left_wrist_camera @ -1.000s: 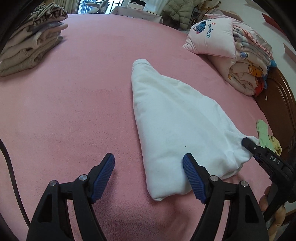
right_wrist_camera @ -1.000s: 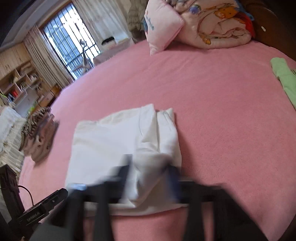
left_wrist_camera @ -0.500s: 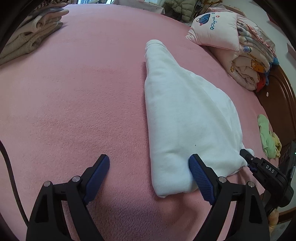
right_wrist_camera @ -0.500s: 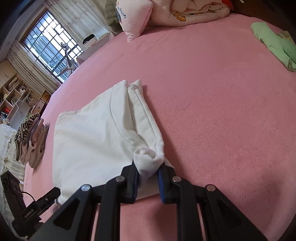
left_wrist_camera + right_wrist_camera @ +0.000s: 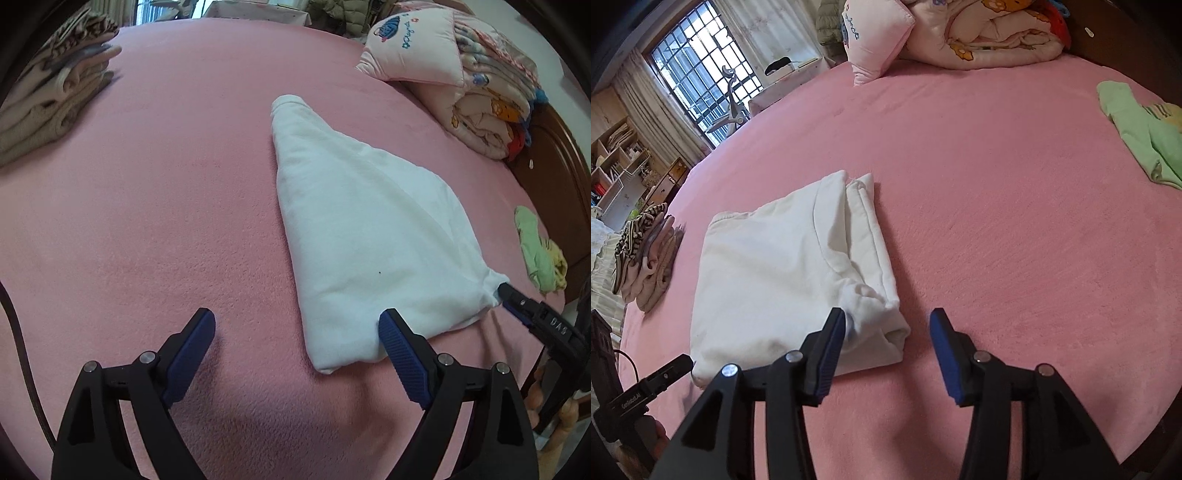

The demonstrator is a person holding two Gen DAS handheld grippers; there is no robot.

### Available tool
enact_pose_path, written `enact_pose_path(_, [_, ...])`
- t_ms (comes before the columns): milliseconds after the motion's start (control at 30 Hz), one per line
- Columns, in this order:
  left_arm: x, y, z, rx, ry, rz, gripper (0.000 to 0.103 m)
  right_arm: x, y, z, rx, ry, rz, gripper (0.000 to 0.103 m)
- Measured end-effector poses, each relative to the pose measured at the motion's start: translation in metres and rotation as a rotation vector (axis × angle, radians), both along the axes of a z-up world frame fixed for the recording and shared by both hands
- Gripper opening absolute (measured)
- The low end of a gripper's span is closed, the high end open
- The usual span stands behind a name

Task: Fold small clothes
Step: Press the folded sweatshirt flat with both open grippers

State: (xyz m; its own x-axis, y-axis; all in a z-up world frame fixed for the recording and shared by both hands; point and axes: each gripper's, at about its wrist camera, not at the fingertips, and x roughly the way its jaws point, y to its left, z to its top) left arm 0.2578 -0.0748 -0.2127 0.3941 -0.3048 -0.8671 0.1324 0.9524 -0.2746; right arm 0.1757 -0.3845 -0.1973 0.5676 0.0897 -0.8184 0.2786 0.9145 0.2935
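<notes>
white fleece garment (image 5: 783,273), folded into a soft wedge, lying on the pink fleece bed (image 5: 997,221) near its front edge. long axis running from the near end at the grippers away toward 12 o'clock in the left wrist view, narrowing to a rolled tip. near right corner sitting just at the tip of the right gripper (image 5: 888,326), at about 11 o'clock from between its jaws. those jaws have just been opening: now roughly half apart, left pad beside the bunched corner, nothing clamped. left gripper (image 5: 297,334) spread wide, jaws also just opening, holding nothing; near left corner of the garment at 1 o'clock, against the right pad. both hands about equally near, one at each near corner. looks like a fold just laid down and let go.

around the bed: stack of folded beige and striped clothes (image 5: 55,96) at 10 o'clock, pink embroidered pillow (image 5: 417,48) on rolled quilts at 1 o'clock, pale green small garment (image 5: 1141,136) at 2 o'clock, barred window (image 5: 701,70) beyond.
</notes>
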Motion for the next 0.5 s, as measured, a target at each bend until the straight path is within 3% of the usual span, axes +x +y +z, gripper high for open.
enact_pose_path(100, [-0.001, -0.006, 0.004, 0.048, 0.008, -0.016, 0.091, -0.001, 0.003, 0.006, -0.013, -0.015, 0.013, 0.053])
enact_pose_path(267, [0.0, -0.015, 0.013, 0.063, 0.011, -0.063, 0.095, 0.002, 0.014, 0.016, -0.036, -0.029, 0.045, 0.056])
enact_pose_path(300, [0.001, -0.016, 0.015, 0.054, 0.015, -0.075, 0.103, 0.002, 0.015, 0.017, -0.044, -0.032, 0.046, 0.064])
enact_pose_path(333, [0.001, -0.017, 0.017, 0.042, 0.017, -0.082, 0.103, 0.003, 0.016, 0.019, -0.047, -0.034, 0.047, 0.073])
enact_pose_path(400, [0.0, -0.018, 0.019, 0.031, 0.021, -0.08, 0.103, 0.005, 0.017, 0.022, -0.053, -0.043, 0.052, 0.079])
enact_pose_path(500, [0.003, -0.018, 0.022, 0.028, 0.018, -0.069, 0.103, 0.009, 0.018, 0.026, -0.065, -0.044, 0.053, 0.08])
